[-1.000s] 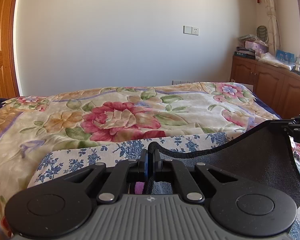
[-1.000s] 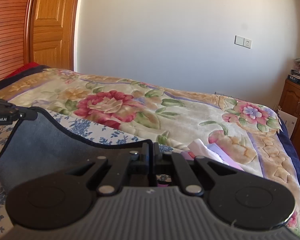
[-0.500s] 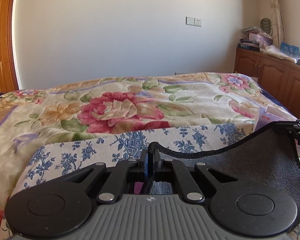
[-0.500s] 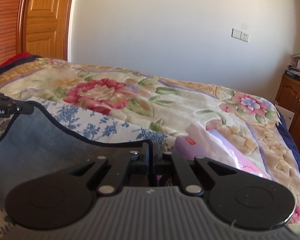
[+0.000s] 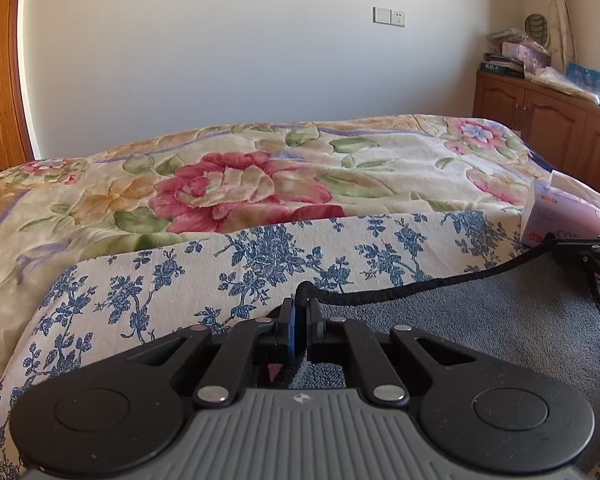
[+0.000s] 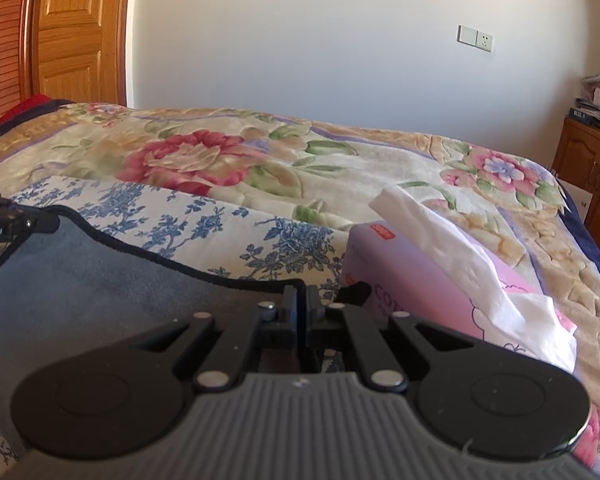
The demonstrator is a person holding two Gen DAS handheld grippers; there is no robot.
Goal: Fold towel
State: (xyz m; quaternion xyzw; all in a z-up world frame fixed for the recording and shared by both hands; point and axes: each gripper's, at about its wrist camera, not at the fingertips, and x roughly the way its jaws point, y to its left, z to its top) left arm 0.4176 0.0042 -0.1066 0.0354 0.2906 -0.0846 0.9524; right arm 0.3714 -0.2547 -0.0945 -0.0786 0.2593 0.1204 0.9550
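Note:
A dark grey towel (image 5: 480, 320) with a black hem hangs stretched between my two grippers over a blue-and-white floral cloth (image 5: 228, 264) on the bed. My left gripper (image 5: 300, 304) is shut on the towel's left corner. My right gripper (image 6: 300, 294) is shut on the right corner; the towel (image 6: 100, 280) spreads to its left. Each gripper's tip shows at the edge of the other's view, the right one (image 5: 596, 252) and the left one (image 6: 4, 220). The towel's lower part is hidden behind the gripper bodies.
A pink tissue box (image 6: 440, 300) with white tissue sticking out lies on the bed right beside my right gripper; it also shows in the left wrist view (image 5: 560, 216). A floral blanket (image 5: 240, 184) covers the bed. Wooden cabinets (image 5: 540, 120) stand at right, a wooden door (image 6: 72, 32) at left.
Both grippers have moved forward and lower over the floral cloth with the towel still held. The tissue box has come much closer on the right.

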